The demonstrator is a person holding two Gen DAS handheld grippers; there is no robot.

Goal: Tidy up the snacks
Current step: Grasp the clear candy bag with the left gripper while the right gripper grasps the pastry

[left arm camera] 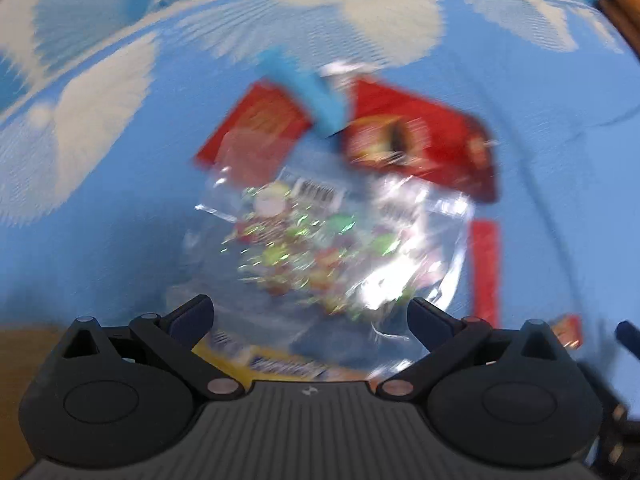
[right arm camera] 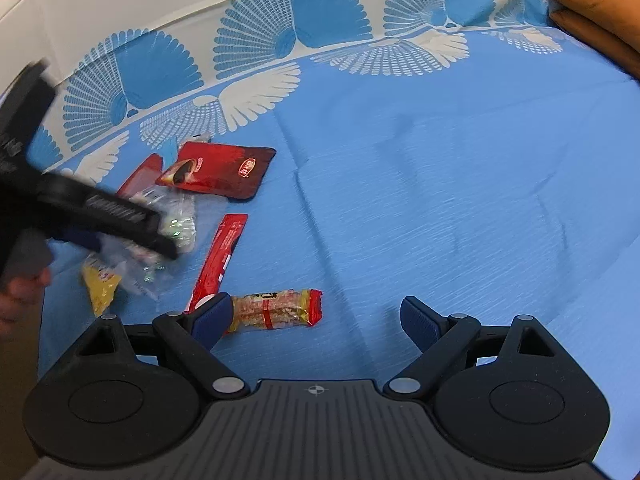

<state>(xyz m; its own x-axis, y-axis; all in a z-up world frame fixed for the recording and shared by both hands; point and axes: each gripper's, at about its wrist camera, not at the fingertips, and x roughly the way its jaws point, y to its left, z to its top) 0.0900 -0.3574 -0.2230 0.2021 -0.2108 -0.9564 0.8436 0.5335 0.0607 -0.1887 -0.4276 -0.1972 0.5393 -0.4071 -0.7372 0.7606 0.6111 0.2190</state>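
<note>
Snacks lie in a loose pile on a blue cloth. In the blurred left wrist view, my left gripper is open and empty just above a clear bag of colourful candies; behind it lie two red packets. In the right wrist view, my right gripper is open and empty, with a yellow-and-red cracker bar beside its left finger. A long red stick packet, a dark-red pouch, a yellow packet and the left gripper body sit to the left.
The blue cloth with a white fan-pattern border covers the surface. An orange cushion lies at the far right corner. A small blue item lies between the red packets. A hand holds the left gripper.
</note>
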